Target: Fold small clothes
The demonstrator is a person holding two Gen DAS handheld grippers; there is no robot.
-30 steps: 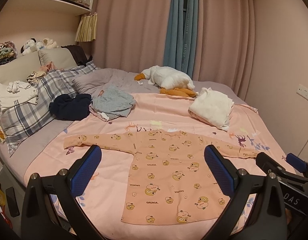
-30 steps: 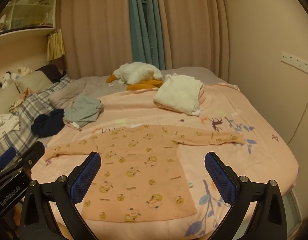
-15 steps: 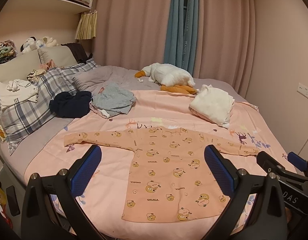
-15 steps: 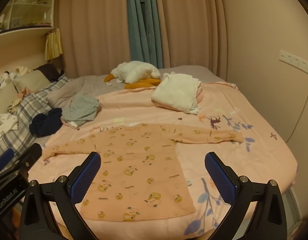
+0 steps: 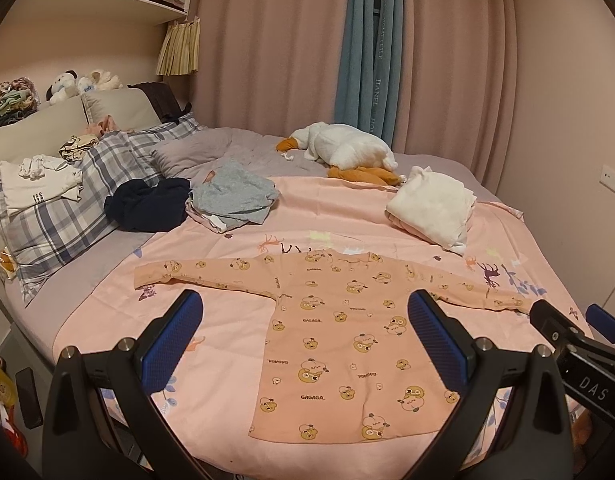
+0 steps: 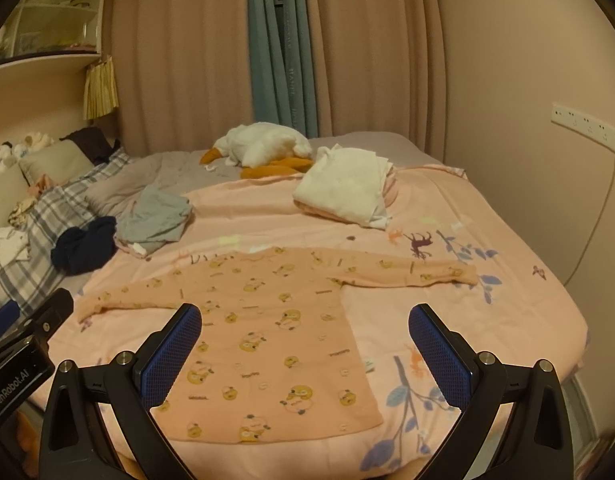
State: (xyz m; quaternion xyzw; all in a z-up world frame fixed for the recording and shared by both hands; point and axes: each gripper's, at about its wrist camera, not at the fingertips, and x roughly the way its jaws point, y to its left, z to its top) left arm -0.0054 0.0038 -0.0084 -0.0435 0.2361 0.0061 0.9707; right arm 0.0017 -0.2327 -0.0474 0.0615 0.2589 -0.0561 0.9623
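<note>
The wide bed under its pink printed sheet [image 5: 235, 332] fills the room, and right at the near edge, at six o'clock from the middle of the mattress, the peach long-sleeved baby top with little bear prints [image 5: 347, 344] lies flat, both sleeves stretched straight out to nine and three o'clock, hem toward me. Not a crease of folding shows in it, so I'd judge this garment is only laid out and every fold is yet to be made. Farther up, at one o'clock, a cream-white folded bundle of cloth [image 5: 431, 208] sits squared off, which looks like finished work, while at eleven o'clock a rumpled grey garment [image 5: 235, 196] and a dark navy heap [image 5: 147, 206] beside it appear to be waiting their turn. A white plush goose with orange feet [image 5: 343, 152] sprawls at twelve o'clock. The left gripper [image 5: 303, 340] hovers above the top with its blue pads spread wide, holding nothing; the right gripper [image 6: 303, 350] does likewise, fingers apart and empty.
</note>
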